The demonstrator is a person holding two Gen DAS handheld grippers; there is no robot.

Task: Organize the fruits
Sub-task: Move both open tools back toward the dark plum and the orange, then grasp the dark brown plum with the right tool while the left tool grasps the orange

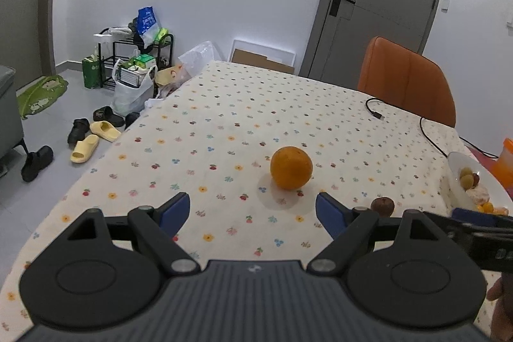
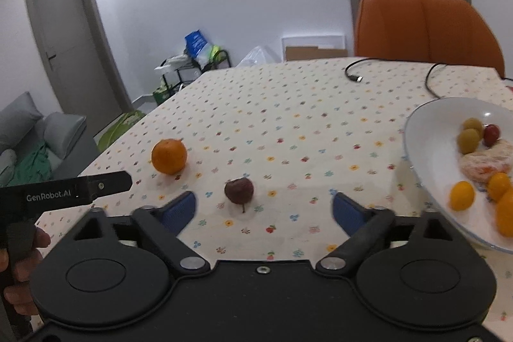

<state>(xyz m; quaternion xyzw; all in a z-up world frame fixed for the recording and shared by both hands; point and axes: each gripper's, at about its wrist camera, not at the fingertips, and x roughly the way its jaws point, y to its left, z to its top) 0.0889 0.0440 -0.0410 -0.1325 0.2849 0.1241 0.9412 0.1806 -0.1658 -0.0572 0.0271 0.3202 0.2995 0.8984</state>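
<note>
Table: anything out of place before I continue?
Yes. Two fruits sit loose on the tablecloth, outside the white bowl: an orange and a dark, wrinkled, shrivelled-looking fruit. A black cable also lies across the far side.

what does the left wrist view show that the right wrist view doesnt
Only the left wrist view shows the slippers and shoes on the floor and the green mat.

Only the right wrist view shows the grey sofa, a second door and the whole white bowl of small fruit.

Both show the orange, the dark fruit, the orange chair and the black cable.
</note>
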